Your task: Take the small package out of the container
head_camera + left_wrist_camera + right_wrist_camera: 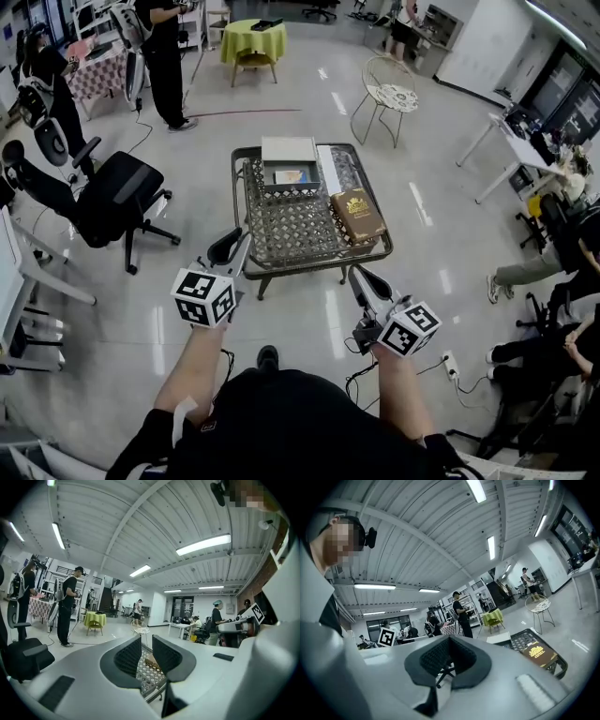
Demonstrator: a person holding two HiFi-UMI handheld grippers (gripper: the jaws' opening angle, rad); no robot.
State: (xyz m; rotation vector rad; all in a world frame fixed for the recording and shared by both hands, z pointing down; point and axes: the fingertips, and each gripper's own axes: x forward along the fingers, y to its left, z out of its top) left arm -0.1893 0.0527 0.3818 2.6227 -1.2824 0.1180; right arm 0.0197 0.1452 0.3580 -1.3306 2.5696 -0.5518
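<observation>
While both grippers hang short of the low table (300, 225), nothing on it is touched. Table = dark frame w/ metal lattice top, centre of room.

Container (287, 150): pale open box at far edge of table, left of centre. Small package (293, 175) lies inside it, colourful face up, not lifted. Narrow white strip (328, 169) just beside container on its right. Brown box (357, 214) w/ gold ornament lies flat on lattice at right side, nearer the person, apart from container.

L gripper (238, 247): near table's front-left corner, pointing toward table. Jaws stand a modest way apart, nothing btwn pads; lattice and brown box show through the gap in left gripper view.

R gripper (360, 277): near front-right corner, well apart from container. In right gripper view the tips meet at the far end, holding nothing; table w/ brown box sits off to the right of jaws.

Surroundings: black office chair (117, 202) left of table; person in dark clothes (167, 56) stands at far left.
</observation>
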